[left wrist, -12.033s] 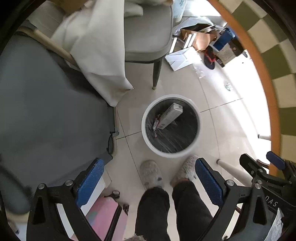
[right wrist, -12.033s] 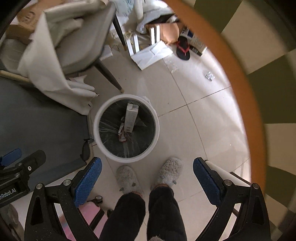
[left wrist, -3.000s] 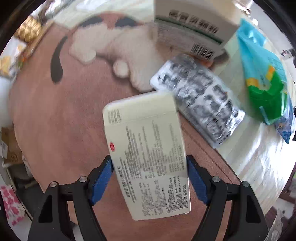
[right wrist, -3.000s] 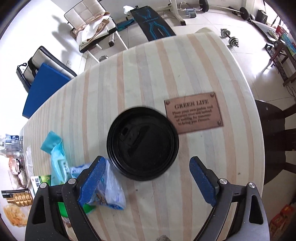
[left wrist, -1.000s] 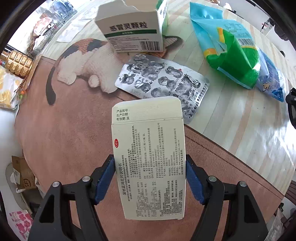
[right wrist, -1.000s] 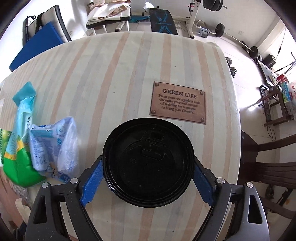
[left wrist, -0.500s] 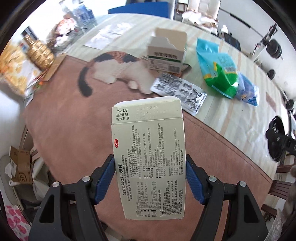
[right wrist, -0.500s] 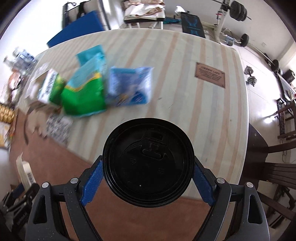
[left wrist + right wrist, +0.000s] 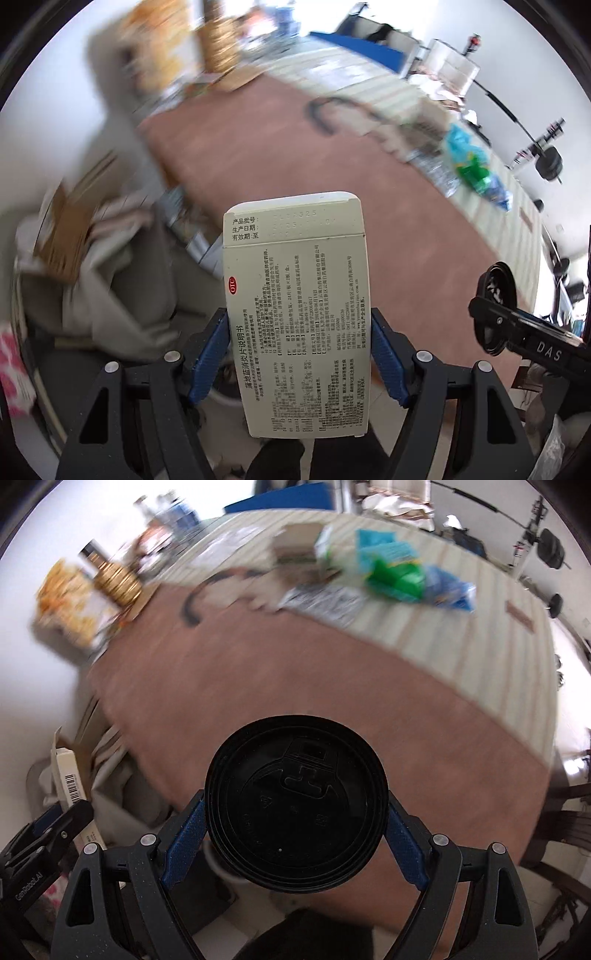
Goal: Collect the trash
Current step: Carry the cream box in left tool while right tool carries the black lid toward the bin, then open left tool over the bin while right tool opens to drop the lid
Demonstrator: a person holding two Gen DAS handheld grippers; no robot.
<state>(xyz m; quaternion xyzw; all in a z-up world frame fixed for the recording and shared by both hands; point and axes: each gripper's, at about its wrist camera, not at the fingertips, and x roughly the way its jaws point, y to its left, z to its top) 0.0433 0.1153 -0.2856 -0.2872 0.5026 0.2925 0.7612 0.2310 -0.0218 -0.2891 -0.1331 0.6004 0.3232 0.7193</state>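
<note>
My left gripper (image 9: 297, 354) is shut on a pale medicine box (image 9: 295, 295) printed with small text, held upright off the table's near edge. My right gripper (image 9: 295, 830) is shut on a cup with a black plastic lid (image 9: 295, 801), which faces the camera. The right gripper with the cup also shows at the right of the left wrist view (image 9: 496, 306). The left gripper and its box show at the left edge of the right wrist view (image 9: 70, 775). Both are held above the floor beside the table.
The table (image 9: 295, 686) carries a brown mat, a cat-shaped mat, a blister pack (image 9: 325, 602), an open carton (image 9: 299, 542), green and blue wrappers (image 9: 399, 572) and snacks (image 9: 74, 598). A chair with cloth (image 9: 122, 280) stands at the left. A white bin rim (image 9: 221, 867) peeks below the cup.
Both grippers have pulled back from the table and swung left with the box and the cup still held. The table items have receded and the chair has come into view.
</note>
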